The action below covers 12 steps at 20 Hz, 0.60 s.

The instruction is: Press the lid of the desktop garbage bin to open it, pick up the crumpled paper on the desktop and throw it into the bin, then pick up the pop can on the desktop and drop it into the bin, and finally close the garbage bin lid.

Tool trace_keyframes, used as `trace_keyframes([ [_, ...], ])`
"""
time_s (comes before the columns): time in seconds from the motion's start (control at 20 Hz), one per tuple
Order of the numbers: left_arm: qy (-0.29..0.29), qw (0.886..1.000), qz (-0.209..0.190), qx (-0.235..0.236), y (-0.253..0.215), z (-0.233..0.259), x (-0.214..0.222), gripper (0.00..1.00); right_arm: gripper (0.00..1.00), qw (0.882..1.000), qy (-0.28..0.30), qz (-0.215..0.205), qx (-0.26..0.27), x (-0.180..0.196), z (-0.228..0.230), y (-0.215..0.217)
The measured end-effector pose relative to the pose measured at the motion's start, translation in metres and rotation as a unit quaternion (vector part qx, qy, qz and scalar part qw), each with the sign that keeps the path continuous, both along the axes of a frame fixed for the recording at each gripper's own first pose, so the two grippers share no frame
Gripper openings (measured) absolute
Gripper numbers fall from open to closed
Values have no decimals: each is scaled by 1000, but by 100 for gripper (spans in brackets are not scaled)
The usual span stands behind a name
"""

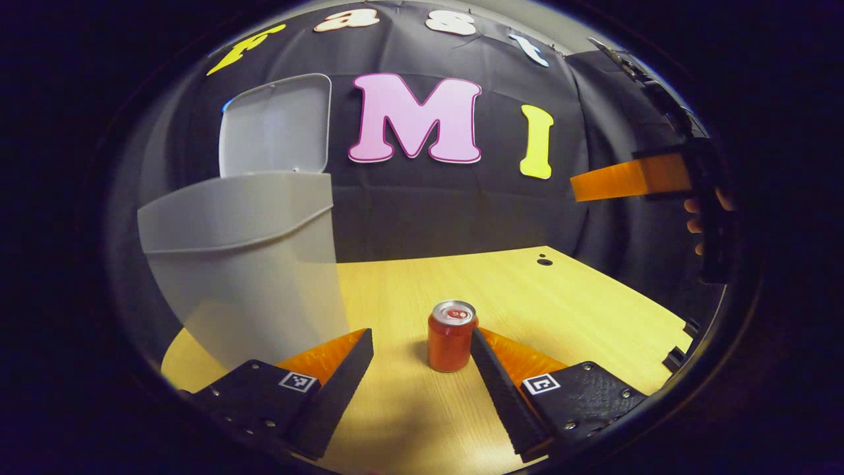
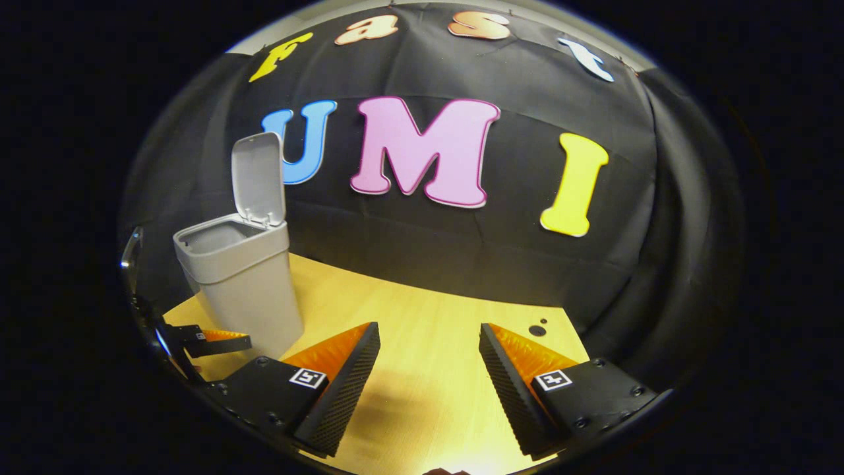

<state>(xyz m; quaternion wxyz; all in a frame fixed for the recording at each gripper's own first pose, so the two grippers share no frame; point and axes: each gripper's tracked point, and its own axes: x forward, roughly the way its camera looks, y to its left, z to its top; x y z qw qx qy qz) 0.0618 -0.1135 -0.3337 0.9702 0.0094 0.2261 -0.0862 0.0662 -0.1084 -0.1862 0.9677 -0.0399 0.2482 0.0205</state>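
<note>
Two steps are looking done: the bin (image 1: 244, 264) is standing with its lid (image 1: 277, 125) up and no paper is lying on the desk (image 1: 527, 297). Right of the bin, the can (image 1: 452, 336) is standing upright, the left gripper (image 1: 422, 356) spreading wide around it. The right gripper (image 2: 428, 356) is hanging open over bare desk, with free room toward the bin's rim.

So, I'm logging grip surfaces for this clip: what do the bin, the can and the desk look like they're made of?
The bin looks like matte grey plastic: smooth moulded walls, a thin hinged lid standing open. The pop can looks like thin metal, with a glossy red side and a shiny top. The desk shows a pale wood-grain surface, probably laminate rather than solid wood; the pictures leave that open.
</note>
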Motion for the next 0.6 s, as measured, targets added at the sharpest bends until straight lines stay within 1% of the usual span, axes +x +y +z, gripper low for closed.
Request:
trace_keyframes([
  [0.15, 19, 999, 9, -25, -14, -27, 16, 98, 98, 1000, 18, -21, 0, -14, -23, -18],
  [0.3, 23, 999, 15, -29, -15, -41, 31, 98, 98, 999, 31, -30, 9, -20, -41, -25],
  [0.45, 27, 999, 1, -31, -20, -53, 42, 98, 98, 998, 42, -36, 11, -25, -59, -29],
  [0.6, 29, 999, -22, -32, -30, -60, 47, 98, 98, 998, 45, -39, 12, -28, -72, -29],
])
